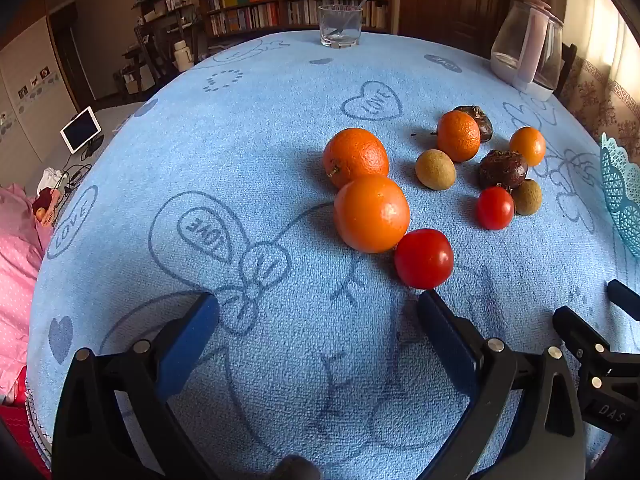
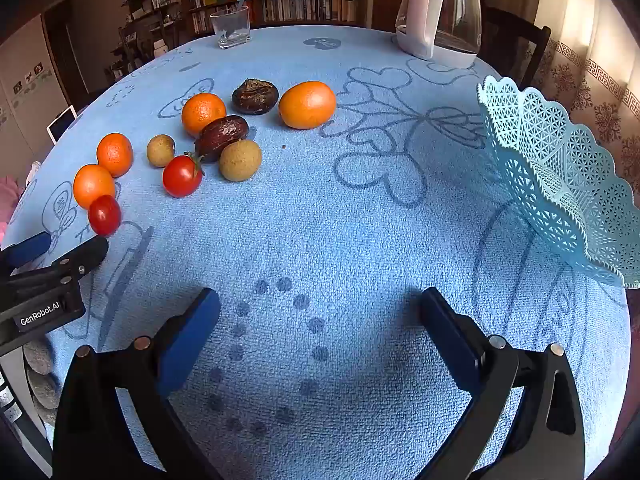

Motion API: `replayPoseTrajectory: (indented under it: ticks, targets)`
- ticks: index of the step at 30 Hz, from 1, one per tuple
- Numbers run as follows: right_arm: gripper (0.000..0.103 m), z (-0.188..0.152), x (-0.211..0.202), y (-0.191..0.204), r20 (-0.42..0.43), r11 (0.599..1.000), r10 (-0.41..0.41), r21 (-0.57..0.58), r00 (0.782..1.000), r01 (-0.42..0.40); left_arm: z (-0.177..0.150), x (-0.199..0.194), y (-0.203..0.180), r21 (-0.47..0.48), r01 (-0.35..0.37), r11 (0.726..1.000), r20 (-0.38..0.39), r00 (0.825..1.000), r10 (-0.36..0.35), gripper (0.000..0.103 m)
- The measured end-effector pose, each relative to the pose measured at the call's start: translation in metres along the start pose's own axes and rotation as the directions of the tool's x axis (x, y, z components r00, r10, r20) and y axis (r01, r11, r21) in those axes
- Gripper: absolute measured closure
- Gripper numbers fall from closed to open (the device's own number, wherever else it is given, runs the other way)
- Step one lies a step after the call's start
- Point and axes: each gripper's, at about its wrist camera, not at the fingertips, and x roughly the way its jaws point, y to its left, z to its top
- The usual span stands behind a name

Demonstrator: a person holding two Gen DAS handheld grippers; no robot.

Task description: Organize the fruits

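Observation:
Loose fruit lies on a light blue cloth [image 1: 248, 168]. Nearest my left gripper [image 1: 319, 308] are a red tomato [image 1: 423, 258] and an orange [image 1: 371, 213], with another orange [image 1: 355, 157] behind. Farther right lie a green-brown fruit [image 1: 435, 169], a mandarin [image 1: 458, 135], dark brown fruits [image 1: 503, 169] and a small tomato [image 1: 495, 207]. My left gripper is open and empty, just short of the red tomato. My right gripper [image 2: 320, 306] is open over bare cloth. To its left is the fruit cluster [image 2: 222, 138]; to its right stands a turquoise lattice basket [image 2: 560, 176].
A glass [image 1: 341, 26] with a spoon stands at the far edge. A clear jug [image 2: 440, 12] with a white handle is at the back right. The basket's rim [image 1: 622, 192] shows at the right edge of the left view. Bookshelves line the back wall.

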Motion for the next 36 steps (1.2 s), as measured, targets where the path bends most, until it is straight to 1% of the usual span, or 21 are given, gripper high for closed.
replayPoseTrajectory:
  ticks: [26, 36]
  targets:
    - [0.002, 0.0008, 0.0, 0.0, -0.002, 1.0, 0.003, 0.002, 1.0, -0.003, -0.0034, 0.0041, 0.0014, 0.003, -0.009, 1.0, -0.007, 1.0, 0.009, 0.005]
    - [0.002, 0.0022, 0.0011, 0.0, -0.012, 1.0, 0.008, -0.001, 1.0, -0.008, 0.0013, 0.0061, -0.0005, 0.001, -0.014, 1.0, -0.014, 1.0, 0.014, 0.005]
